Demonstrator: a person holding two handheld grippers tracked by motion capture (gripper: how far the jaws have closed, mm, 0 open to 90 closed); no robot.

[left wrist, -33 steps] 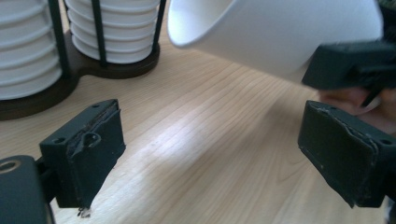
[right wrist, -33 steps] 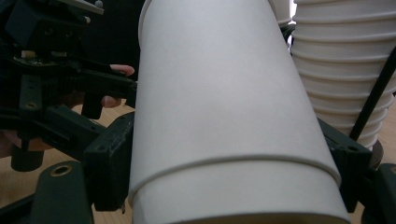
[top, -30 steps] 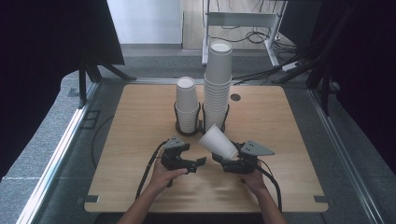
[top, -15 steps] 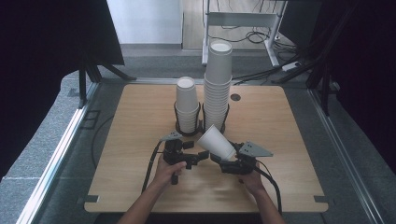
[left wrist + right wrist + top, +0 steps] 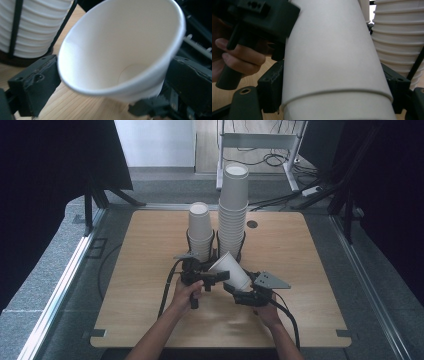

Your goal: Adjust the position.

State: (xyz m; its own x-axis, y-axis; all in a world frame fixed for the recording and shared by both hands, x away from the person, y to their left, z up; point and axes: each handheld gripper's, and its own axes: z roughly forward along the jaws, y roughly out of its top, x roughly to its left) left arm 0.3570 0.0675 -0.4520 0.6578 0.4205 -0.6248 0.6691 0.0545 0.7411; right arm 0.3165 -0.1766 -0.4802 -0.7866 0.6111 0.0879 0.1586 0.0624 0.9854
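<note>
White paper cup (image 5: pixel 231 270), tilted, is clamped in the right claw (image 5: pixel 239 292); left claw (image 5: pixel 214 279), just opened wide, seemingly clears its rim.

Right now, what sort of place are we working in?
Probably a lab or test bench: a bare light wooden table, black curtains at both sides, and loose cables under a white metal stand behind.

A plain white paper cup (image 5: pixel 231 269) hung tilted above the surface, its open mouth turned toward the left tool, its base end clamped in the right one. It sat just in front of the tall stack of cups (image 5: pixel 233 210), empty inside.
</note>
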